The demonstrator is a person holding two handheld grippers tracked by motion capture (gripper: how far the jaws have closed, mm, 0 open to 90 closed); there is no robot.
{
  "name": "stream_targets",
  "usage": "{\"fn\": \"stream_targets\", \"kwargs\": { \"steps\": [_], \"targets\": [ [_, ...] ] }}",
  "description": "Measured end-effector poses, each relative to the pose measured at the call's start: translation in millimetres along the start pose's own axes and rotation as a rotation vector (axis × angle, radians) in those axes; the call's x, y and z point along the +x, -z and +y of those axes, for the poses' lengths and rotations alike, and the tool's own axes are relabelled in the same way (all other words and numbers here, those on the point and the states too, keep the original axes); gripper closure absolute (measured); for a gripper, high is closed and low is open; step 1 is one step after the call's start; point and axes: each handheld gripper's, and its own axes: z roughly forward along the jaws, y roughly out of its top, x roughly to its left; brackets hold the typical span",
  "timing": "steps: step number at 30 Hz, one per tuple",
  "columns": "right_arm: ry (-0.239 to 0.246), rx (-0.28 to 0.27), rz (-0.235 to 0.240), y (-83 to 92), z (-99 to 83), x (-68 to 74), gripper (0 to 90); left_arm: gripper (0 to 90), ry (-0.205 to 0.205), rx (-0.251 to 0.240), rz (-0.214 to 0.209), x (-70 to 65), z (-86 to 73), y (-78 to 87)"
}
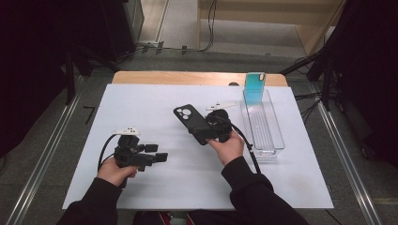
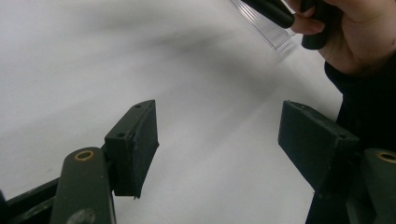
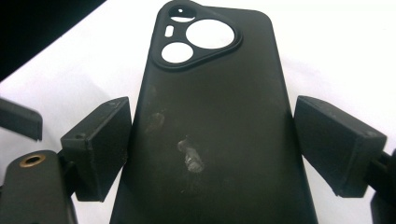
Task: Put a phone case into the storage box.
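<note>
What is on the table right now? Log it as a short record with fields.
surface: white table
held item: black phone case, camera cutouts away from the hand
right claw: shut on the case's two long edges
left claw: open, nothing between its jaws, over bare table
bin: clear tray at the table's right
in bin: teal phone case, standing at the far end

- Left hand-held gripper (image 1: pixel 158 157) is low over the counter (image 1: pixel 141 101), pointing to the right, its jaws wide apart with nothing between them.
- Right hand-held gripper (image 1: pixel 201 134) is lifted, pointing up-left; its jaws press both long edges of a black case (image 3: pixel 210 121).
- Both forearms wear dark sleeves.
</note>
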Motion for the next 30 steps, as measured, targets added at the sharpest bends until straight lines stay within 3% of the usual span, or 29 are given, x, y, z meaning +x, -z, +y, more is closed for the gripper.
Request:
{"fn": "stream_targets", "kwargs": {
  "steps": [5, 8, 15, 18, 21, 30],
  "targets": [
    [-0.003, -0.012, 0.005, 17.2, -9.0, -4.2, 12.4, 28.7, 0.008, -0.019, 0.007, -4.2, 2.7, -0.8],
    [-0.037, -0.028, 0.026, 25.3, -14.4, -6.4, 12.4, 28.7, 0.021, -0.022, 0.022, -8.6, 6.5, -2.7],
    [-0.072, -0.045, 0.027, 31.5, -30.6, -5.9, 12.4, 25.8, 0.053, -0.021, 0.029, -16.2, 17.1, -9.8],
    [-0.098, -0.055, 0.029, 35.6, -34.6, -6.4, 12.4, 25.8, 0.09, -0.032, 0.02, -17.3, 22.9, -10.3],
    [-0.09, -0.063, 0.009, 39.4, -36.5, -5.0, 12.4, 24.8, 0.151, -0.012, 0.017, -18.6, 30.1, -11.0],
    [-0.152, -0.136, 0.005, 41.5, -50.3, 4.9, 12.4, 25.1, 0.182, -0.034, 0.036, -22.4, 50.7, -11.8]
  ]
}}
